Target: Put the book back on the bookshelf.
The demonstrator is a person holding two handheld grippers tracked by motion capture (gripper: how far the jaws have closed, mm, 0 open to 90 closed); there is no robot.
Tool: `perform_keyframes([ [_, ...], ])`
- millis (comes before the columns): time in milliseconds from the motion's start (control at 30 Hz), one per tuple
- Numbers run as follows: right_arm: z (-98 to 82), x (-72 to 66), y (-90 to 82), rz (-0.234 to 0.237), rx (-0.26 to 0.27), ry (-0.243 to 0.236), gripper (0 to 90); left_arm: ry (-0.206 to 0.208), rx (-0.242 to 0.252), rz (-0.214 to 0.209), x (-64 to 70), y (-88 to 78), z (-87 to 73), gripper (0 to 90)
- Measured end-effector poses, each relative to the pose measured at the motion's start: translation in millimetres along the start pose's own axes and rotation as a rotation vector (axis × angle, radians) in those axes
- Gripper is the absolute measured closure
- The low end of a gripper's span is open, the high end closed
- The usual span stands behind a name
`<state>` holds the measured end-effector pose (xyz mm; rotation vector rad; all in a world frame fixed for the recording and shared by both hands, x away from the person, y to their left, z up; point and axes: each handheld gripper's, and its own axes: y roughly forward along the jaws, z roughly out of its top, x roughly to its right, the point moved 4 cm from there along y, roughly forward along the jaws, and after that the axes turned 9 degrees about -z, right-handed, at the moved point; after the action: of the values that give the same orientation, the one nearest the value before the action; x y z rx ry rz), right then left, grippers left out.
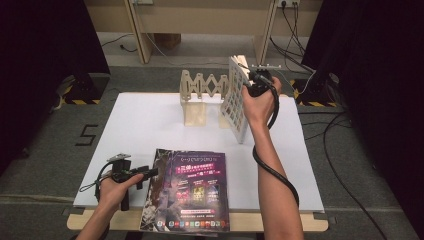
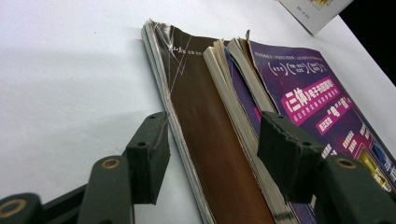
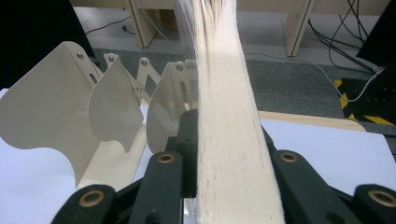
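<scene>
- Right now my right gripper [image 1: 253, 80] has its jaws closed tight on the page edge of a white book [image 1: 235, 100], held upright above the far side of the table [image 1: 140, 125] so it can drop between dividers.
- Just beside it stands the cream expanding rack [image 1: 200, 92], its slots [image 3: 112, 107] empty.
- My left gripper [image 2: 210, 140] is wide open, gripping nothing, its jaws straddling the spine edge of the purple magazine stack [image 1: 192, 187] at the near edge, which I judge is next.

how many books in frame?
3 visible: one book upright in the right claw beside the rack; two stacked flat, purple book over brown book. More may be hidden.
</scene>
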<state>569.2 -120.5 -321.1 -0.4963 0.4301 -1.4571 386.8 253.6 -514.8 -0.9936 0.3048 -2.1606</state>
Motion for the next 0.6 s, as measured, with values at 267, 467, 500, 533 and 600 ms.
perform_keyframes([
  [267, -1.3, -0.2, -2.9, 0.023, 0.038, 0.022, 74.5, 0.0, -0.001, 0.001, -1.1, 0.5, -0.2, 42.4],
  [467, 3.6, -1.7, -2.8, 0.022, 0.05, 0.019, 74.6, -0.004, 0.003, -0.004, -0.9, -0.1, 0.1, 42.4],
  [500, 4.5, -2.0, -2.4, 0.021, 0.055, 0.017, 74.6, -0.004, 0.005, -0.001, -1.2, -0.6, 0.5, 42.4],
  [533, 5.5, -2.4, -2.3, 0.017, 0.06, 0.02, 74.6, -0.004, 0.006, 0.001, -1.8, -1.1, 0.8, 42.4],
  [600, 7.4, -2.6, -1.8, 0.011, 0.074, 0.019, 74.6, -0.006, 0.007, 0.002, -2.5, -1.6, 1.1, 42.4],
])
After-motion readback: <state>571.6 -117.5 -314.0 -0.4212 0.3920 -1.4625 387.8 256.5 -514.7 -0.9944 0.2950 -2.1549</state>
